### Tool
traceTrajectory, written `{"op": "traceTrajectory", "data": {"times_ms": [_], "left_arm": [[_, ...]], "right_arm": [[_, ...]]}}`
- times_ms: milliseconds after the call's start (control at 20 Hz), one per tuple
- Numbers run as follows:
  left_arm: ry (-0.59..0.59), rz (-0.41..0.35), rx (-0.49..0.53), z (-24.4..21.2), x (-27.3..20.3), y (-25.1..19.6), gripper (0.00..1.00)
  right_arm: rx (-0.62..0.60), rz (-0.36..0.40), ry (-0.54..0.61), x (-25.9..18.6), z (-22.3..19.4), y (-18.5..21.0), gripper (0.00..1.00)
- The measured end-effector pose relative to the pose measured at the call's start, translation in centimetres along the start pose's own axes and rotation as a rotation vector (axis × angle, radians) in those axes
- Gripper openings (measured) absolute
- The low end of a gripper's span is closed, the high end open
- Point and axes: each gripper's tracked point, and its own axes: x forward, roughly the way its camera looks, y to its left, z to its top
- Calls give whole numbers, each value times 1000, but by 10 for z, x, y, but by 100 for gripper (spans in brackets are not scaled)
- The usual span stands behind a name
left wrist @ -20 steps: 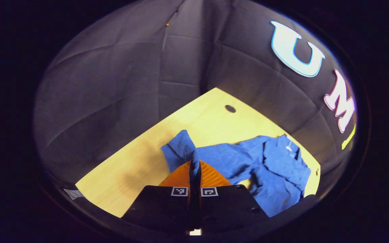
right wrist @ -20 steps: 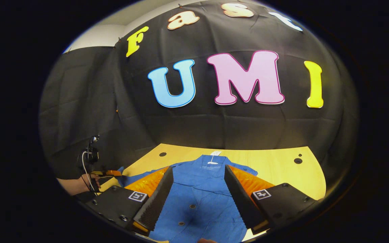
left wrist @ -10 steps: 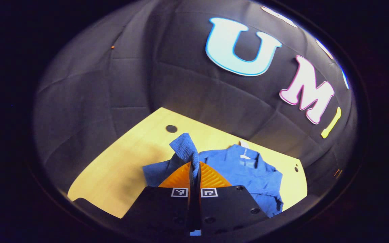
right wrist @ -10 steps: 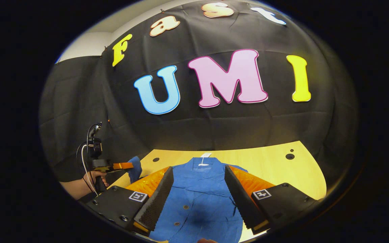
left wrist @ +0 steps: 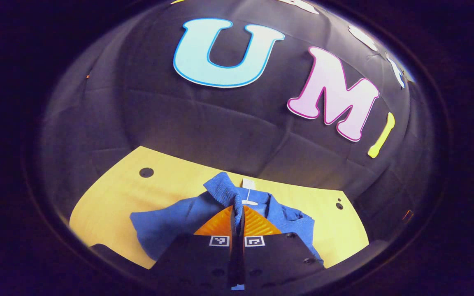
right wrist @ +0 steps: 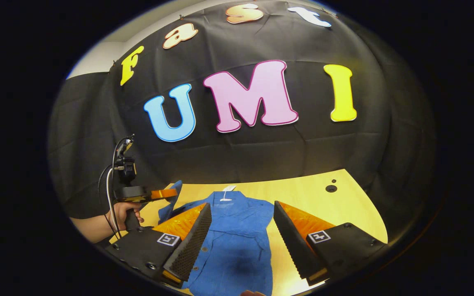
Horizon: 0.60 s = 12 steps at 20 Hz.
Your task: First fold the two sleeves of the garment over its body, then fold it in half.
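I count one garment [right wrist: 237,242], a blue button-front shirt, lying collar-away on the one pale wooden bench [right wrist: 323,205], with a white tag [right wrist: 225,194] at its neck. In the right gripper view its body runs from the collar down between my right jaws; I can make out two small buttons low on the front. One sleeve [left wrist: 222,191] is lifted off the bench: in the left gripper view its ribbed end stands up just past the tips of my left gripper [left wrist: 237,211], whose jaws are pressed together on the cloth, pinching it, and the sleeve trails down to the left onto the bench. Past the pinched sleeve lie the collar and the tag [left wrist: 248,190].

My right gripper [right wrist: 241,236] hangs over the shirt's lower body with its jaws spread wide, the cloth lying between them; I cannot tell whether they touch it. In that same view the left gripper [right wrist: 167,193] shows farther off at the left, held by one hand [right wrist: 124,211], with the blue sleeve end [right wrist: 171,199] at its tip, raised above the shirt's shoulder

I count two dark holes in the bench top on the right [right wrist: 331,188] and one on the left [left wrist: 146,172]
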Motion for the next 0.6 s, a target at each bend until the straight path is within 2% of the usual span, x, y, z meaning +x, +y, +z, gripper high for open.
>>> {"op": "traceTrajectory", "data": {"times_ms": [350,600], "left_arm": [[98,-102,126,-38,64,-96,0],[289,-87,168,-97,99,-114,0]], "right_arm": [[8,-64,17,-10,-5,-52,97],[12,-105,40,-14,-12,-84,97]]}}
